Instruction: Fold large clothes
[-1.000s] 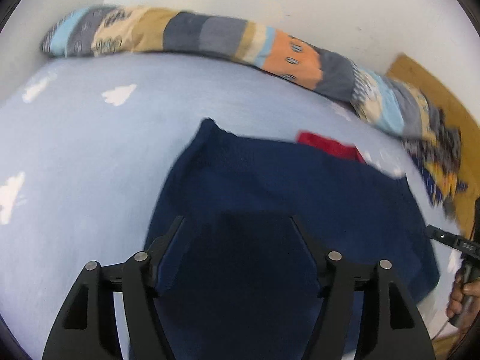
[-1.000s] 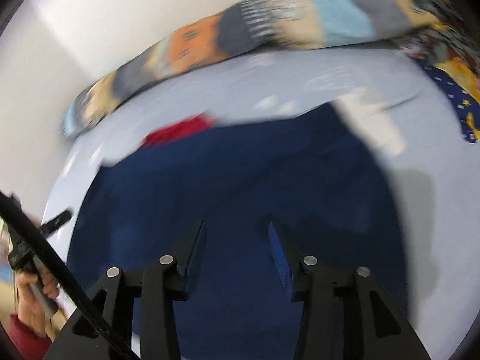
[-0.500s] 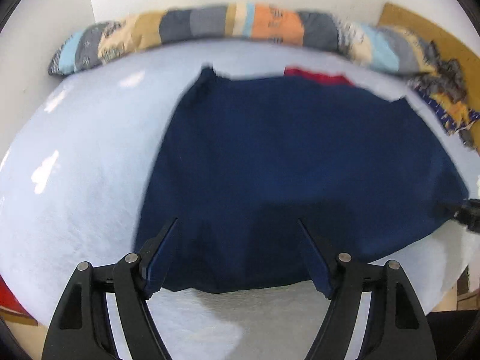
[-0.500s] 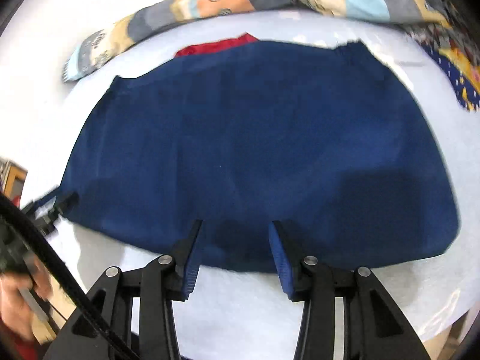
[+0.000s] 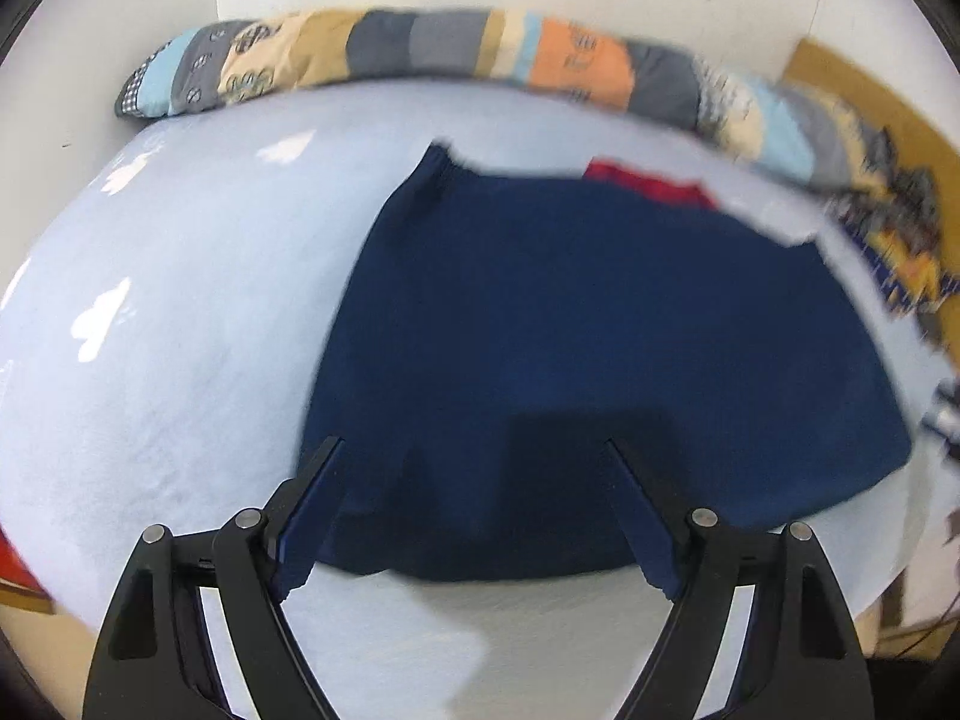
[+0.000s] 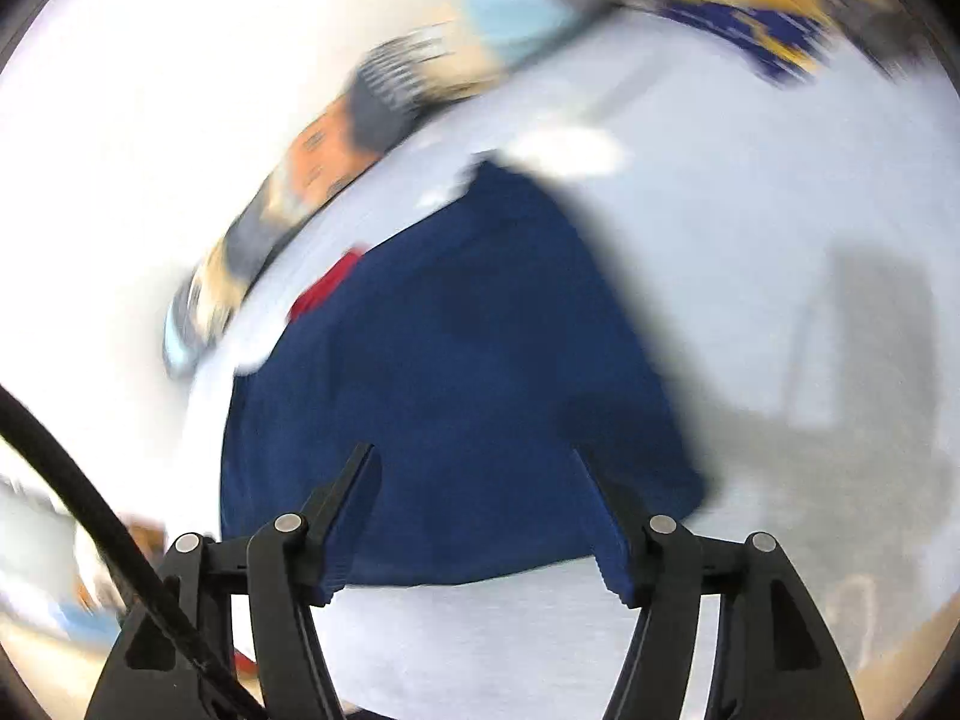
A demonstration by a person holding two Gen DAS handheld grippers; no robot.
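Observation:
A large navy blue garment (image 5: 588, 348) lies spread flat on the pale blue bed sheet (image 5: 180, 312). A red piece (image 5: 654, 183) shows at its far edge. My left gripper (image 5: 474, 450) is open and empty, held above the garment's near hem. In the right wrist view the same garment (image 6: 456, 390) appears blurred, with the red piece (image 6: 327, 291) at its far left. My right gripper (image 6: 474, 456) is open wide and empty, above the near edge of the cloth.
A long patchwork bolster (image 5: 480, 54) lies along the white wall at the far side of the bed. A patterned cloth (image 5: 900, 252) sits at the right. The bed's near edge (image 5: 390, 648) is just below the grippers.
Both grippers have drawn back from above the garment toward the near edge of the bed. The right gripper has opened wider and is swinging, blurring its view.

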